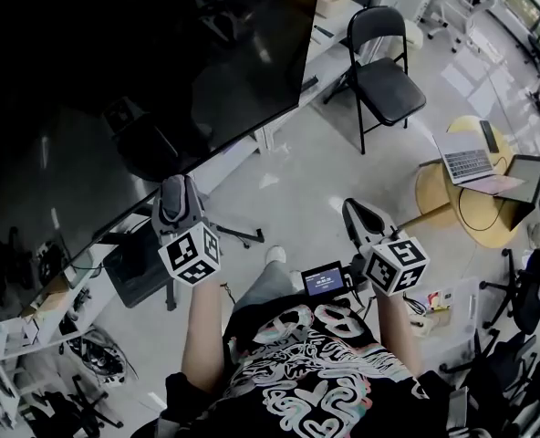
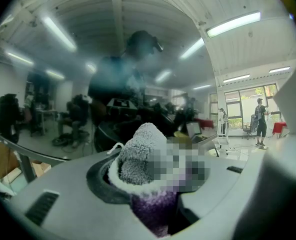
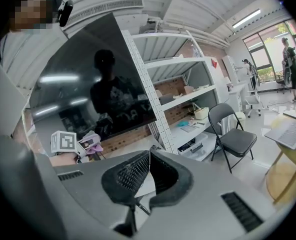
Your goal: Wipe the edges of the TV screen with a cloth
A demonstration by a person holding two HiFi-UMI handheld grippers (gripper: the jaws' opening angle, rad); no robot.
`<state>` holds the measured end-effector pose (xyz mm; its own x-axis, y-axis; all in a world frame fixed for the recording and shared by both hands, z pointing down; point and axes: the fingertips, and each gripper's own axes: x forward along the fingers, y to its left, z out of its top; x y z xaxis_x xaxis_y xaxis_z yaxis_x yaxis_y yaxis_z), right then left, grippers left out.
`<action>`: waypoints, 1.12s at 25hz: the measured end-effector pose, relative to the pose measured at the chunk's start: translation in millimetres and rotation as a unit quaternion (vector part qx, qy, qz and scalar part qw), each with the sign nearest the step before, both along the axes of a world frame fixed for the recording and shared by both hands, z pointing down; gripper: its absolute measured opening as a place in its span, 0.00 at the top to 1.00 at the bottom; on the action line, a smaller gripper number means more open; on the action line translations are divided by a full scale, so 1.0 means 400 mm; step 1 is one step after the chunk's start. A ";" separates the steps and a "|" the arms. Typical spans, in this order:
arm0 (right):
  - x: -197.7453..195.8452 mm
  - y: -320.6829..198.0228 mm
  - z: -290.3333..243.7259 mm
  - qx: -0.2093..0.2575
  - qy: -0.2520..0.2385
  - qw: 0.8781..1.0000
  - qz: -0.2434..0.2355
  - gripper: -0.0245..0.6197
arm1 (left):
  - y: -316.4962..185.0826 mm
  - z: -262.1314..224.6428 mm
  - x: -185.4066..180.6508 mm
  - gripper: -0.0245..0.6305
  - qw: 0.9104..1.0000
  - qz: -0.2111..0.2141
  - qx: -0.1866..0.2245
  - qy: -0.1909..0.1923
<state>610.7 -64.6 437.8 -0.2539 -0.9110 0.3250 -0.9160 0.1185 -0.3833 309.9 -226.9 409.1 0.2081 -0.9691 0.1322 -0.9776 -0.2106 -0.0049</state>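
The big dark TV screen (image 1: 133, 71) fills the upper left of the head view. My left gripper (image 1: 173, 190) is raised to its lower edge, jaws shut on a fluffy grey, white and purple cloth (image 2: 138, 156). In the left gripper view the glossy screen (image 2: 88, 59) is right in front of the cloth and mirrors the room. From the right gripper view I see the left gripper's marker cube (image 3: 64, 142) and the purple cloth (image 3: 91, 143) under the TV (image 3: 88, 84). My right gripper (image 1: 357, 213) hangs apart to the right over the floor; its jaws (image 3: 149, 156) are shut with nothing between them.
A black folding chair (image 1: 384, 76) stands right of the TV beside a white shelf rack (image 3: 178, 84). A round yellow table (image 1: 466, 208) with a laptop (image 1: 466, 162) sits at the far right. The TV stand's base (image 1: 142, 267) and floor clutter (image 1: 88, 354) lie at lower left.
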 end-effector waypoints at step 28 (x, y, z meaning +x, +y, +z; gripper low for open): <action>0.109 0.043 0.001 -0.028 0.016 0.994 0.104 0.92 | -0.069 -0.009 0.265 0.65 0.992 0.064 -0.007 0.109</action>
